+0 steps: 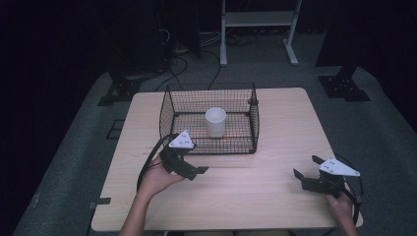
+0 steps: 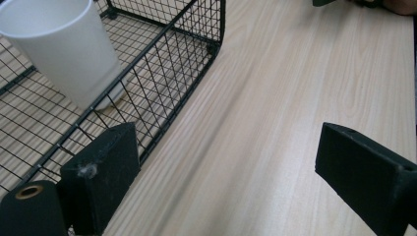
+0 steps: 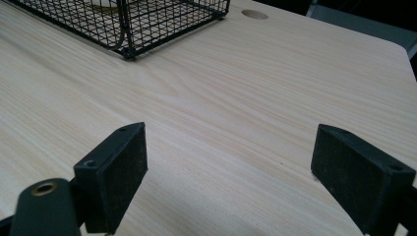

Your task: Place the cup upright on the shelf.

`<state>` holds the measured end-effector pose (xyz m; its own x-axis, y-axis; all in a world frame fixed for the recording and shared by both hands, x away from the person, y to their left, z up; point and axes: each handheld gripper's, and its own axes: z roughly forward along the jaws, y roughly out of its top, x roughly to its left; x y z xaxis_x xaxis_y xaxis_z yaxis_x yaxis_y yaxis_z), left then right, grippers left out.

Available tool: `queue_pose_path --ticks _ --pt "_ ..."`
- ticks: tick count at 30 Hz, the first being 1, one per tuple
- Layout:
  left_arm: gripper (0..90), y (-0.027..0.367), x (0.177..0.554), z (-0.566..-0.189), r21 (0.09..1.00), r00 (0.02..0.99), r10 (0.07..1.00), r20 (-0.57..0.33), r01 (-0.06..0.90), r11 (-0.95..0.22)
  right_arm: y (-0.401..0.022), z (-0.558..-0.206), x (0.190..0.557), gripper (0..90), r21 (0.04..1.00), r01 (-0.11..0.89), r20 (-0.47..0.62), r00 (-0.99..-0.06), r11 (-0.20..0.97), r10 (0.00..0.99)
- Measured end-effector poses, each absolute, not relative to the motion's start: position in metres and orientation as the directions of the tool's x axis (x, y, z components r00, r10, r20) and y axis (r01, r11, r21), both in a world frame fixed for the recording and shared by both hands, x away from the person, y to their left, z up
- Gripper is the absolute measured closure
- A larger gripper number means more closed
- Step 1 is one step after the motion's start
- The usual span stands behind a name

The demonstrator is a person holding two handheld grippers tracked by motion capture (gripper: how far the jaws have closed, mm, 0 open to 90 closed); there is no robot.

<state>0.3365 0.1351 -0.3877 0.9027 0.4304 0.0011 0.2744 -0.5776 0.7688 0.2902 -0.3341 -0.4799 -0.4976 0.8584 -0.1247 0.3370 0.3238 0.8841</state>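
Light wood surface (image 1: 246,196) occupied the centre of the high view, with dark floor around it. Black wire basket (image 1: 209,118) sat toward 12 o'clock on the surface, open at the top. White cup (image 1: 215,122) stood upright inside the basket, near its middle; in the left gripper view the cup (image 2: 64,49) appeared behind the basket's mesh wall (image 2: 162,98). Left gripper (image 1: 189,169) was held in the person's left hand (image 1: 157,179) at about 8 o'clock, just beside the basket's near-left corner; its jaws stood apart with nothing between them, bare wood visible in the gap. Right gripper (image 1: 307,172) was held by the right hand (image 1: 344,204) at about 4 o'clock, well apart from the basket; its jaws were likewise spread wide over bare wood and held nothing. In the right gripper view a small round hole (image 3: 254,14) showed in the surface beyond the basket corner (image 3: 128,29).
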Motion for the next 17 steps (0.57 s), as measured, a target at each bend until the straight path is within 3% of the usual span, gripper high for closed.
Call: queue_pose_path --ticks 17 --pt "8.8 0.153 0.31 -0.402 0.823 0.88 0.474 -0.037 0.295 -0.484 -0.333 -0.48 0.29 13.1 0.883 0.335 -0.133 -0.495 0.329 0.859"
